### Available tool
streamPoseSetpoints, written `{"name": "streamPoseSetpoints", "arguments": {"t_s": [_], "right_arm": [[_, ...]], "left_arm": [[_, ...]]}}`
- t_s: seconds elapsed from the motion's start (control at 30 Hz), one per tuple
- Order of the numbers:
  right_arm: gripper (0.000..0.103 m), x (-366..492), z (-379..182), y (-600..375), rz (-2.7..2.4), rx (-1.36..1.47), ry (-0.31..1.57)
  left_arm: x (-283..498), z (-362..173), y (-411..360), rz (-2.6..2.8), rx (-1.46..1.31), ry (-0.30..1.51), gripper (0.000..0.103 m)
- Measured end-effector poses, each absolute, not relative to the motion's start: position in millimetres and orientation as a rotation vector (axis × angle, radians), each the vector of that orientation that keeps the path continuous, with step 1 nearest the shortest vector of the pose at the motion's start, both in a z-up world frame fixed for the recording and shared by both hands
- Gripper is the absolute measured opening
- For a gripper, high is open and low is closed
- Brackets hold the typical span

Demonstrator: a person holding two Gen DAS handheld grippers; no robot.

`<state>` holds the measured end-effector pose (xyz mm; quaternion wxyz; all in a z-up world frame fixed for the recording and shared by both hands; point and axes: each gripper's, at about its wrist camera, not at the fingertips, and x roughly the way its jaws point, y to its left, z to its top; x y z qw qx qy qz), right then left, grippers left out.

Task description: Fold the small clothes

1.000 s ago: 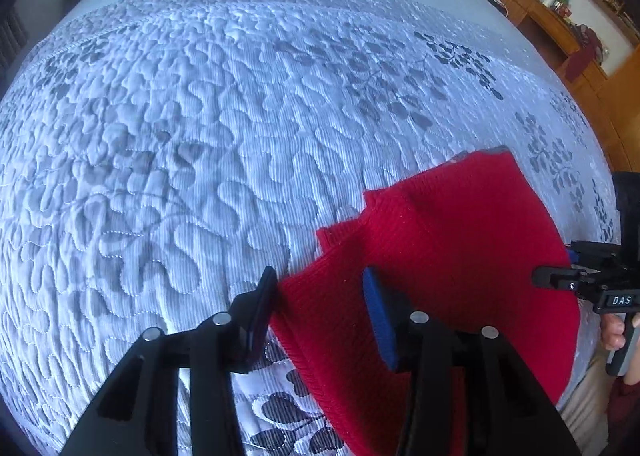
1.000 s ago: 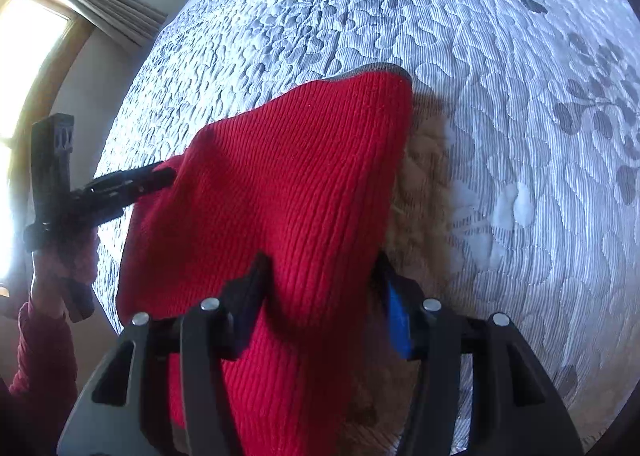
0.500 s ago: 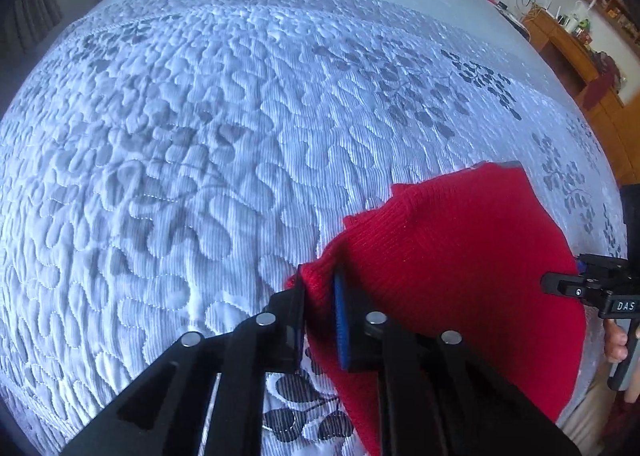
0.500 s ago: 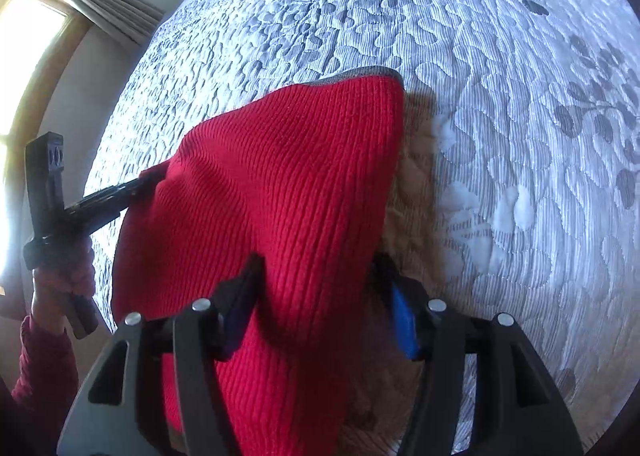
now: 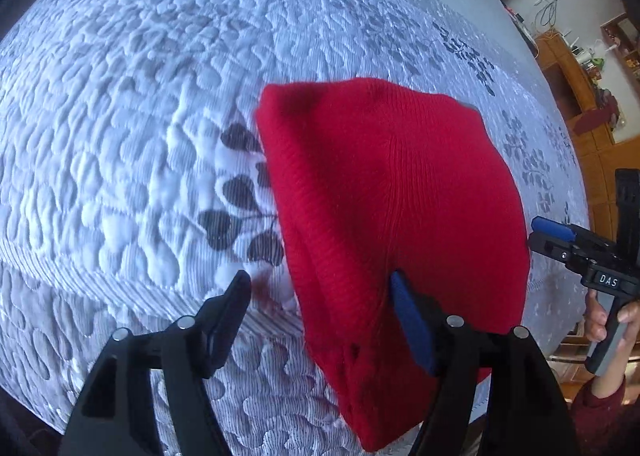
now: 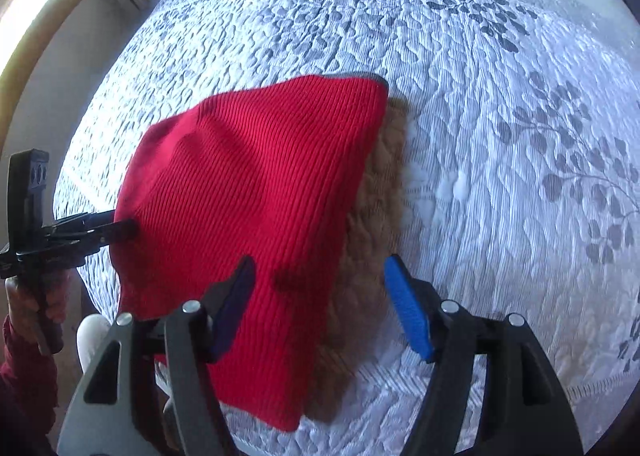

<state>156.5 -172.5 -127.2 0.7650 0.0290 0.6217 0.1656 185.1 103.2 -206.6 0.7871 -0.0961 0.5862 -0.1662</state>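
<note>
Red ribbed knit garment [image 5: 392, 192] lies folded on a white quilted bedspread [image 5: 132, 104] printed with grey leaves, close to the near edge of the bed. A strip of tan fleecy lining [image 6: 376, 192] shows along its right side in the right wrist view, and a thin grey trim edges its far corner. The main change is at the left gripper [image 5: 320, 296]: half a second ago its jaws were pinched narrow on the garment's left corner, and they have just been opening, so they now stand wide. Its black finger [image 5: 228, 308] hangs over bare quilt to the left of the cloth, and its blue-padded finger [image 5: 412, 320] sits over the red fabric, so the garment's left edge lies between them but nothing is gripped. The corner that was held now lies flat, and the fold looks neater and more closed than a second ago. The right gripper [image 6: 320, 292] has also just been opening; its jaws stand wide, straddling the garment's right edge, with the dark pad over the red knit and the blue pad over the quilt beyond the lining, neither one pressing the cloth. A hand [image 5: 608, 316] in a dark red sleeve holds the right gripper's handle. Judging by both releases, this fold seems to be laid down, and the next step is probably another fold or smoothing.
</note>
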Motion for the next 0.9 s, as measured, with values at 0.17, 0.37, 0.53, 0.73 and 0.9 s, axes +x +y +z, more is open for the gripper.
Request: {"name": "streamPoseSetpoints", "arguments": {"t_s": [0.17, 0.37, 0.53, 0.73, 0.9], "right_arm": [[0.067, 144, -127, -174, 0.371, 0.056, 1.360], [0.067, 145, -132, -170, 0.385, 0.064, 1.363], [0.067, 148, -142, -169, 0.401, 0.076, 1.377], [0.067, 151, -147, -174, 0.416, 0.118, 1.383], [0.067, 153, -150, -172, 0.432, 0.119, 1.389]], "left_arm": [[182, -213, 104, -0.371, -0.255, 1.283, 0.075], [188, -216, 94, -0.411, -0.283, 1.319, 0.076], [193, -222, 86, -0.476, -0.360, 1.348, 0.067], [203, -231, 86, -0.503, -0.380, 1.339, 0.062], [206, -232, 83, -0.520, -0.376, 1.325, 0.065]]}}
